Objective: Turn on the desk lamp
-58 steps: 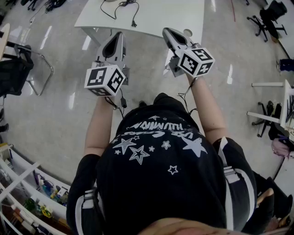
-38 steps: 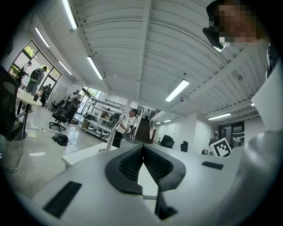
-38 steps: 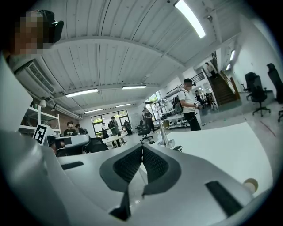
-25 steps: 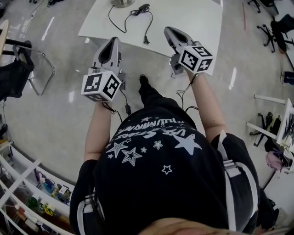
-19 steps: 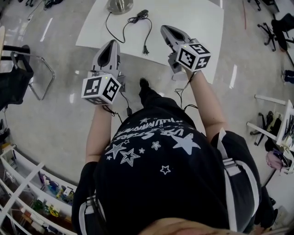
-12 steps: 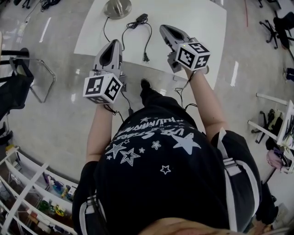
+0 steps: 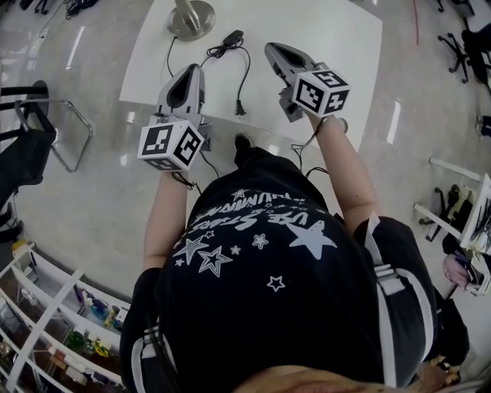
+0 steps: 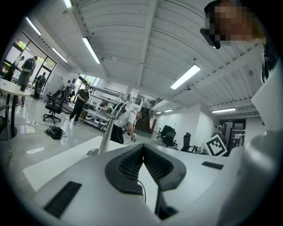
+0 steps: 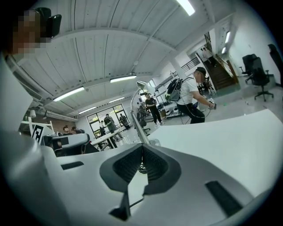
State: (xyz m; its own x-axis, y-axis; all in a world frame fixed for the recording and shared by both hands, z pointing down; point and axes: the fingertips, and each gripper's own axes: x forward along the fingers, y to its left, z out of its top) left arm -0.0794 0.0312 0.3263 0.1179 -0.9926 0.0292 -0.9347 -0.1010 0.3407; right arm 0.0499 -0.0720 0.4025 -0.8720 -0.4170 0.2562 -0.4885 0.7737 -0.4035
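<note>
Desk lamp (image 7: 191, 19) stands at the table's (image 7: 322, 31) far left corner; the head view shows only its round base and cord (image 7: 238, 111), the right gripper view its arched neck (image 9: 138, 119). Left gripper (image 7: 189, 73) and right gripper (image 7: 275, 52) hover over the near edge, jaws clenched together, empty.

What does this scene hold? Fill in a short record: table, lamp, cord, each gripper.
table: white, rectangular
lamp: round metal base on the table's far left part
cord: black, partly coiled near the base
plug: lies loose on the table, near its front edge
left gripper: jaws shut, empty, over the table's near edge
right gripper: jaws shut, empty, over the table
</note>
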